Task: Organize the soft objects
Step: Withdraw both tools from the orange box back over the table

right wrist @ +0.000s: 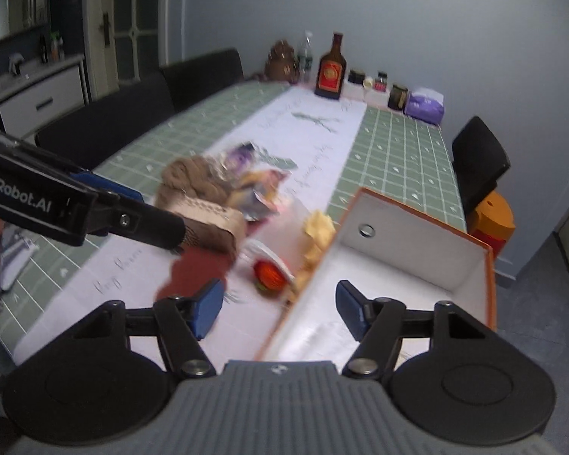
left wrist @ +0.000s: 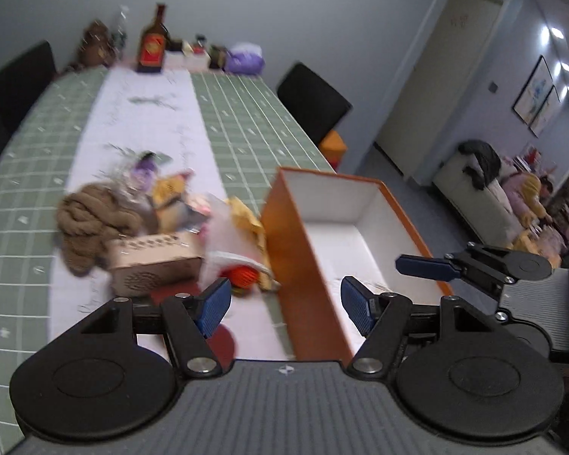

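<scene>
An open orange box with a white inside (left wrist: pixel 354 242) (right wrist: pixel 402 276) stands on the table's near right part. Left of it lies a blurred pile: a brown knitted bundle (left wrist: pixel 91 220) (right wrist: pixel 193 182), a tan perforated box (left wrist: pixel 155 265) (right wrist: pixel 216 227), a red-orange ball (left wrist: pixel 242 276) (right wrist: pixel 269 275), yellow crumpled pieces (left wrist: pixel 246 220) (right wrist: pixel 318 227) and colourful packets (right wrist: pixel 261 185). My left gripper (left wrist: pixel 286 305) is open and empty, straddling the orange box's left wall. My right gripper (right wrist: pixel 280 309) is open and empty over the box's near left wall.
The long table has a green checked cloth (left wrist: pixel 246 121) with a white runner (right wrist: pixel 315 144). A brown bottle (left wrist: pixel 153 41) (right wrist: pixel 332 68), jars and a purple bag (right wrist: pixel 425 108) stand at the far end. Black chairs (left wrist: pixel 311 102) (right wrist: pixel 478 159) flank the table.
</scene>
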`<action>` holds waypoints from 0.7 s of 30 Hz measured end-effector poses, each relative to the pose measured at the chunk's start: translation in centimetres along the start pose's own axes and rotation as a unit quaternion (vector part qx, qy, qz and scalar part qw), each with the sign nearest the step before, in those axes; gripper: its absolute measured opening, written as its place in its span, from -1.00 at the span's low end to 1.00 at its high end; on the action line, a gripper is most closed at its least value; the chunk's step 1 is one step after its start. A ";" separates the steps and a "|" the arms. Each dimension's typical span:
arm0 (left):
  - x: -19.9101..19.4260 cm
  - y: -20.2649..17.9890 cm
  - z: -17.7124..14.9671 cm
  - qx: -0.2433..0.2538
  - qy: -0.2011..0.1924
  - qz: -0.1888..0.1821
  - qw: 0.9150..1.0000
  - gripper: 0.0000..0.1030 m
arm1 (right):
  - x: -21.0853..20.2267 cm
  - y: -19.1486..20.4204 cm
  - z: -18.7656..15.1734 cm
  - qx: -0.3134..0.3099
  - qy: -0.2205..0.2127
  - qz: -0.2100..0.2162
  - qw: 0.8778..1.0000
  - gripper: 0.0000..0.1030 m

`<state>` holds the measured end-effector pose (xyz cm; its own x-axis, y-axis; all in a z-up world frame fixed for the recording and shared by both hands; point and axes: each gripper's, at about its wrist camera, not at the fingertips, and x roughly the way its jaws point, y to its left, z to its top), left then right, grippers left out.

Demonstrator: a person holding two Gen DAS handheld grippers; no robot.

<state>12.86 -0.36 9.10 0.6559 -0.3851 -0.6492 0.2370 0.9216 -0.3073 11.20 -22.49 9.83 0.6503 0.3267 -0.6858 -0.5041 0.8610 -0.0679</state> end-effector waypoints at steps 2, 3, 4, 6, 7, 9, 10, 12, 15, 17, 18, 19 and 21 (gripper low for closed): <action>-1.2 1.0 -1.6 0.010 -0.032 0.013 0.999 0.51 | 0.2 1.6 -0.8 0.006 -0.025 0.000 1.000 0.35; -1.6 1.4 -2.5 0.013 -0.046 0.021 0.999 0.51 | 0.4 2.3 -1.3 0.011 -0.033 0.008 0.999 0.35; -1.9 1.8 -3.3 0.015 -0.057 0.029 0.998 0.51 | 0.6 2.9 -1.7 0.019 -0.039 0.018 0.999 0.35; -2.7 2.8 -4.8 0.012 -0.082 0.042 0.996 0.51 | 1.1 4.2 -2.5 0.031 -0.051 0.030 0.998 0.40; -3.0 3.3 -5.5 0.011 -0.093 0.048 0.994 0.51 | 1.5 5.0 -2.8 0.033 -0.056 0.030 0.997 0.41; -3.7 4.4 -6.9 0.001 -0.120 0.058 0.991 0.51 | 2.2 6.4 -3.6 0.034 -0.066 0.024 0.997 0.41; -3.8 5.0 -7.6 -0.003 -0.129 0.064 0.990 0.51 | 2.5 7.0 -4.0 0.037 -0.069 0.020 0.997 0.41; -3.8 6.4 -8.7 -0.010 -0.139 0.078 0.987 0.51 | 3.3 8.1 -4.8 0.039 -0.075 0.018 0.996 0.42; -3.2 7.9 -9.9 -0.015 -0.148 0.102 0.984 0.51 | 4.5 9.5 -5.8 0.044 -0.085 0.006 0.995 0.53; -2.5 8.7 -10.7 -0.019 -0.148 0.124 0.981 0.51 | 5.7 10.2 -6.3 0.050 -0.089 0.004 0.995 0.60; -2.1 9.1 -10.9 -0.022 -0.144 0.132 0.980 0.51 | 6.3 10.5 -6.4 0.053 -0.087 0.000 0.995 0.60; -1.7 9.4 -11.0 -0.024 -0.141 0.135 0.981 0.51 | 7.0 10.7 -6.5 0.053 -0.082 -0.004 0.995 0.60; -1.3 9.9 -11.4 -0.029 -0.135 0.132 0.982 0.51 | 8.3 10.9 -6.6 0.053 -0.072 -0.004 0.996 0.60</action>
<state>6.19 8.74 -1.04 0.8571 -0.0993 -0.5055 -0.0030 0.9803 -0.1976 7.34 -12.95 -1.33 0.7328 0.3648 -0.5744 -0.4401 0.8979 0.0088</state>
